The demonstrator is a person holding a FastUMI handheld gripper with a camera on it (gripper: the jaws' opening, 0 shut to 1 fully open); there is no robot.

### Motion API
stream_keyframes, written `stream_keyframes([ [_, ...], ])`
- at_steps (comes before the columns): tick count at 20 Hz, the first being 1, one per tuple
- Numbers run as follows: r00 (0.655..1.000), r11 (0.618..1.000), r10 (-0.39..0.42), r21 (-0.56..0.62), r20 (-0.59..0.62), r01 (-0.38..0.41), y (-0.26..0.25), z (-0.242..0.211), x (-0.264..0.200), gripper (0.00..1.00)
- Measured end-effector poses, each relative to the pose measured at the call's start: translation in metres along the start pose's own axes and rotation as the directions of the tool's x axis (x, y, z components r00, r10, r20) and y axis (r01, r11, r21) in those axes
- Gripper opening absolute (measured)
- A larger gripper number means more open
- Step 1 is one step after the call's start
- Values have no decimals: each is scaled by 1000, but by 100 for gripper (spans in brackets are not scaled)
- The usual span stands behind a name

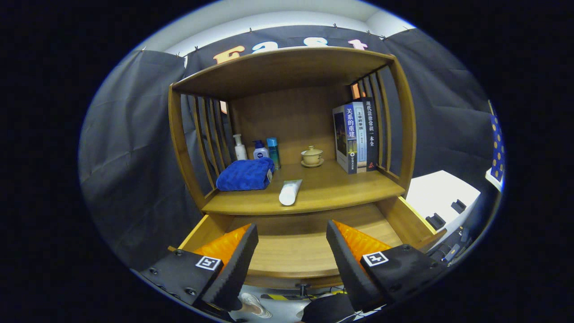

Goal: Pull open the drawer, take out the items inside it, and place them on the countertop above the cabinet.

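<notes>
With the gripper spread empty over the open drawer, the tube at 12 o'clock may roll off the tabletop

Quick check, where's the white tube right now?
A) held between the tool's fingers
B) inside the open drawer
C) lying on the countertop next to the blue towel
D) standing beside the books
C: the white tube lies flat on the countertop just right of the blue towel, beyond the open tool, which hangs over the open drawer.
</notes>
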State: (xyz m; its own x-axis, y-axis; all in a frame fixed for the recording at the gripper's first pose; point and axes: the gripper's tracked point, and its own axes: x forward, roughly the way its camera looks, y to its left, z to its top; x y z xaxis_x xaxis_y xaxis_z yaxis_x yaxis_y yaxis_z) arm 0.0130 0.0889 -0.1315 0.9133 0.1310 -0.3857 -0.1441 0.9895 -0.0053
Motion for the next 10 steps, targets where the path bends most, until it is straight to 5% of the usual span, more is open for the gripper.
stream_keyframes([
  [10, 997, 996, -72, -59, -24, 71, -17, -77, -37, 99],
])
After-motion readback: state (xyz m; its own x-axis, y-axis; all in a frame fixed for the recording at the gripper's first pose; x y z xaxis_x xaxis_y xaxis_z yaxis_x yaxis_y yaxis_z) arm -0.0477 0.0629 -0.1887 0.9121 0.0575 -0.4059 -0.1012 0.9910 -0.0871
